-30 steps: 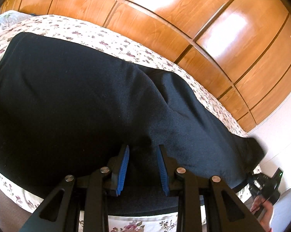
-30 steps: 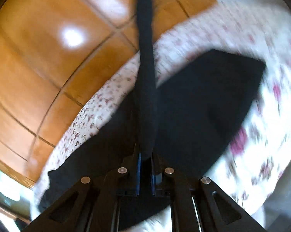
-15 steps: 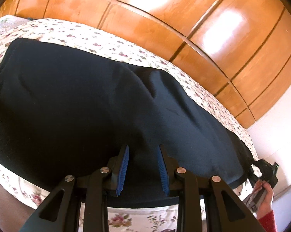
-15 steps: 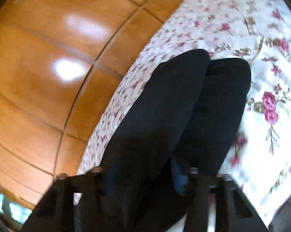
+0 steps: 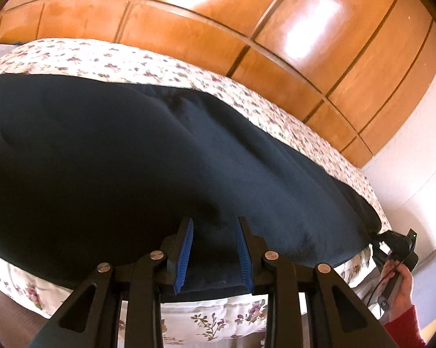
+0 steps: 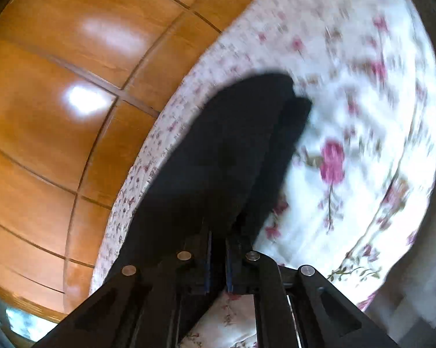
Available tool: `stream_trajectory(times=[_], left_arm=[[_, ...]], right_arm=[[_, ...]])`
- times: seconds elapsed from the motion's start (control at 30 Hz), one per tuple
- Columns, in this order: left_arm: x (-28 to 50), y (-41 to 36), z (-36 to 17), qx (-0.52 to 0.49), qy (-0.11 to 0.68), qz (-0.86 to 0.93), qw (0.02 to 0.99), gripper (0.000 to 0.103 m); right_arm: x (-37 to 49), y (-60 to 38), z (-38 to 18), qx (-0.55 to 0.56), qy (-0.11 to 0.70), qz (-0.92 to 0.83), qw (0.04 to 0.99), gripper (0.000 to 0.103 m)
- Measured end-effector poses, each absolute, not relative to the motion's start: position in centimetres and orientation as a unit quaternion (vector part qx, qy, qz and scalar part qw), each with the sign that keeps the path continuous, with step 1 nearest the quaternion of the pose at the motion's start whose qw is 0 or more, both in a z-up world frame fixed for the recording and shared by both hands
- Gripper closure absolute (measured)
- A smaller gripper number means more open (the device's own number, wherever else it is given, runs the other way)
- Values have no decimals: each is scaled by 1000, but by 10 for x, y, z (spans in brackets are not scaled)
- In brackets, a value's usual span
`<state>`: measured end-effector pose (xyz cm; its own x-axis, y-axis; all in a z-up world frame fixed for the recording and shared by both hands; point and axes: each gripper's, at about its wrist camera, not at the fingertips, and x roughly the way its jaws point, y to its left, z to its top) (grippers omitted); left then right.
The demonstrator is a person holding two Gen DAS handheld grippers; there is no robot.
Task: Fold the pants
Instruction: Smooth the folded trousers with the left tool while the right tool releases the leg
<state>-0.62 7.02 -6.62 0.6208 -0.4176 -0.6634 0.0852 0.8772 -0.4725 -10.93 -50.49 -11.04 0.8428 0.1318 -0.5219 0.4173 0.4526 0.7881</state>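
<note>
Dark pants point(image 5: 148, 156) across frame ctr on floral bed point(image 5: 107, 61), left claw point(image 5: 213, 249) grasping waistband edge, right claw point(image 6: 218, 261) clenched on pant leg, no legible writing.

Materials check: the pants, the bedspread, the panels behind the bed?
Pants: dark navy, matte, fuzzy nap, probably fleece or brushed knit. Bedspread: white woven cloth with printed pink flowers, likely cotton. Panels: orange-brown wood or veneer, glossy lacquer by the window glare.
</note>
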Motion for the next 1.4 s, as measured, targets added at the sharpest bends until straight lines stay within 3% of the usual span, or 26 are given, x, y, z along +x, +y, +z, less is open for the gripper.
stream_trajectory(times=[0.07,0.13,0.2,0.3,0.37,0.4,0.57,0.7,0.97,1.07,1.33,1.4], left_arm=[[-5,71,-66,-197,413,-143,878,73],[-2,71,-67,-192,413,-146,879,73],[-1,70,-66,-189,410,-148,880,73],[4,61,-67,-188,411,-157,878,73],[9,57,-68,-190,416,-158,875,73],[9,57,-69,-190,417,-156,875,73],[3,57,-71,-187,425,-162,871,73],[-1,59,-71,-193,422,-170,869,73],[28,84,-44,-202,376,-149,892,73],[58,90,-40,-207,369,-145,894,73],[102,119,-69,-173,420,-88,887,73],[91,135,-86,-195,424,-94,880,81]], right_arm=[[-116,-500,-106,526,246,-75,811,86],[-115,-487,-100,509,250,-52,822,62],[-109,-466,-96,486,271,-26,830,58],[-102,-436,-92,449,296,-15,843,58],[-95,-418,-86,412,313,-5,856,78],[-92,-412,-84,390,326,-5,861,96],[-96,-409,-65,334,329,-26,883,96],[-95,-413,-81,345,373,-42,860,85],[-133,-396,-23,298,261,-67,916,80],[-94,-365,-10,286,281,46,915,74],[47,-215,-8,207,379,306,848,72],[77,-184,-14,202,402,328,830,71]])
